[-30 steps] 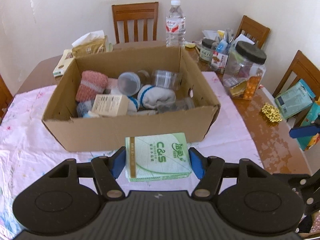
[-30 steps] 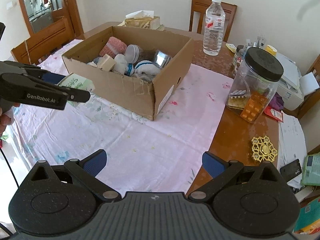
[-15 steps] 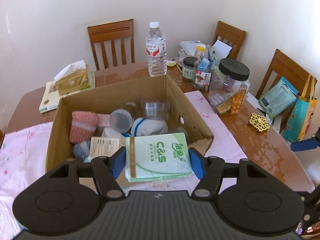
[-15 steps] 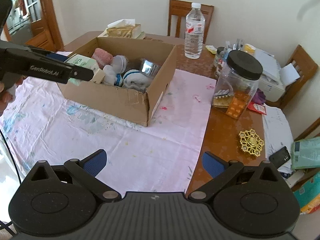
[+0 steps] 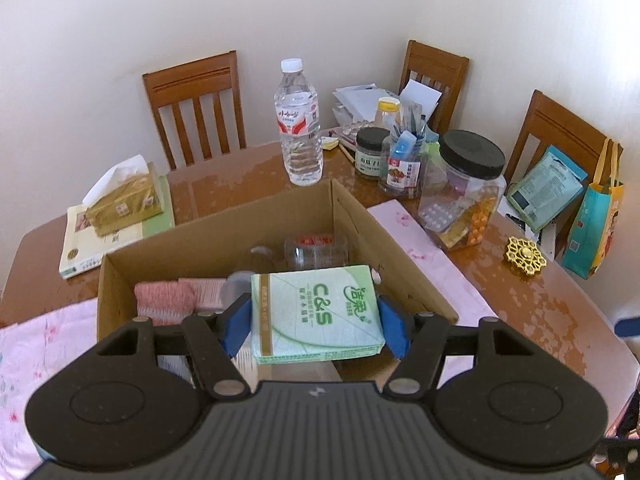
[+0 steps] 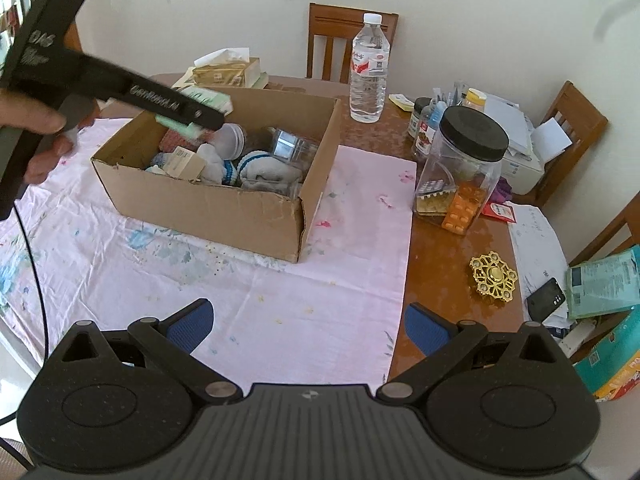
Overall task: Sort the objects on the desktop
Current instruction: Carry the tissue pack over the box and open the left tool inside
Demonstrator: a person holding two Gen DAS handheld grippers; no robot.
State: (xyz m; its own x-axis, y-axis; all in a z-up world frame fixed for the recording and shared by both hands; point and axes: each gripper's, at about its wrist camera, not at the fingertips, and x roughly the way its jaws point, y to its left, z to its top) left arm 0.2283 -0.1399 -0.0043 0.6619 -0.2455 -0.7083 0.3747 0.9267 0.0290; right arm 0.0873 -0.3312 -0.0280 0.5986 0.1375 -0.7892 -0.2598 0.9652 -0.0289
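Left wrist view: left tool (image 5: 314, 326) clamps one tissue pack (image 5: 316, 312) above one cardboard box (image 5: 400, 264); right tool (image 6: 306, 326) gapes.

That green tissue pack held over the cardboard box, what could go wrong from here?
1. The box is already crowded with socks, a small carton and clear plastic tubs; the tissue pack might land askew on top or tip out.
2. The left gripper pinches the soft pack only by its sides, so it could slip early.
3. The right gripper hangs open and empty near the gold ornament; a careless move might knock it.
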